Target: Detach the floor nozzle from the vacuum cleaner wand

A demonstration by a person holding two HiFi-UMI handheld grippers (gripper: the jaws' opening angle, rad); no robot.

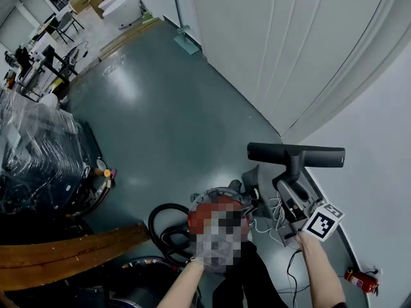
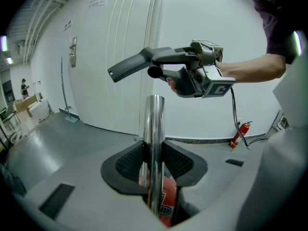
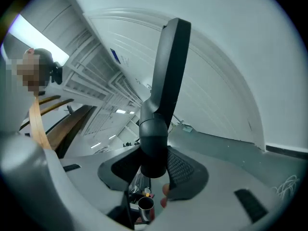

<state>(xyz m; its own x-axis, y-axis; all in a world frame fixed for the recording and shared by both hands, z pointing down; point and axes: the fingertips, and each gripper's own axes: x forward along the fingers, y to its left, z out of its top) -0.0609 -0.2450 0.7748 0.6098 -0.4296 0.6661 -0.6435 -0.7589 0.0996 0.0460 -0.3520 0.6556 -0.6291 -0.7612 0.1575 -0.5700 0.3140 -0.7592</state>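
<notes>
**A:** Floor nozzle (image 3: 166, 66), where is it from the right gripper (image 3: 155, 170)?

**B:** Its neck is clamped in those jaws, and its head lies crosswise beyond the tips.

**A:** And the wand (image 2: 154, 124)?

**B:** The left gripper (image 2: 154, 165) is clamped on it. The wand runs straight out past that gripper's tips, and the nozzle hangs beyond its bare end, apart, so I judge it detached.

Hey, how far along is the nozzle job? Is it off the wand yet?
Done: the floor nozzle is off the wand, whose bare end stands clear of it. In hand: the right tongs grip the nozzle's neck in the air, and the left tongs grip the wand. Left: probably only setting both parts down.
</notes>
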